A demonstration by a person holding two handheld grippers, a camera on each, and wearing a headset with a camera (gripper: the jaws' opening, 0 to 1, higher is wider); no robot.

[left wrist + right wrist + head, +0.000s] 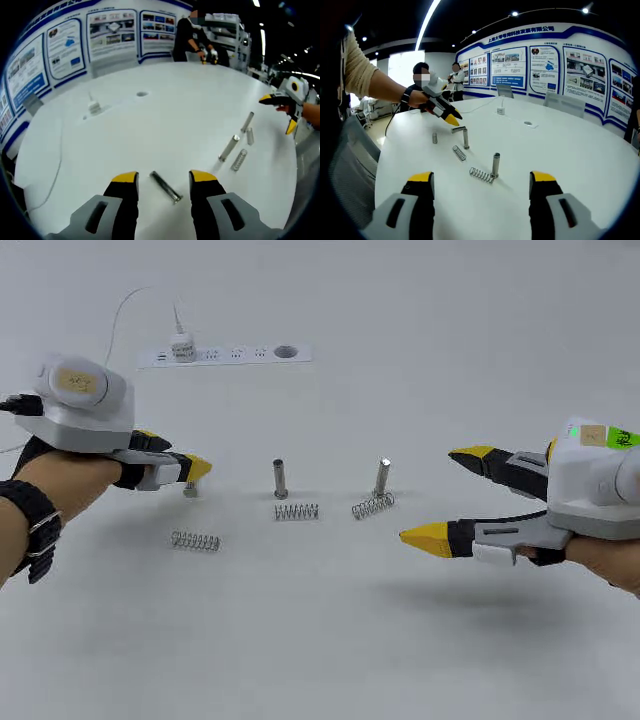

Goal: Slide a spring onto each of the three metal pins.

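**Three springs on the table, none on a pin**

The left gripper point(192, 468) hovered low over the white table point(320, 650) at the person's left. In its own view the yellow-tipped jaws stood apart, released, with the left pin point(166, 187) lying slantwise in the gap between them. Neither jaw was seen to touch it. In the head view this pin showed as a short stub just under the gripper's tip.

The right gripper point(448, 495) hung at the person's right, well apart from the parts. Its jaws were spread wide, clasped nothing and pointed toward the row of pins.

The middle pin point(280, 478) stood upright on its foot near the table's centre. The right pin point(382, 477) stood near it, also on end and leaning slightly in the head view.

Every spring lay flat on the table rather than on a pin. The left spring point(195, 540) rested nearer the person than the left pin and clear of it. The middle spring point(297, 511) lay just beside the foot of the middle pin. The right spring point(373, 505) lay at an angle with one end against, or very nearly against, the foot of the right pin. The pictures did not settle which.

At the far side of the table lay a white power strip point(225, 355) with a charger point(182, 345) plugged into it. Its cable ran off toward the left.
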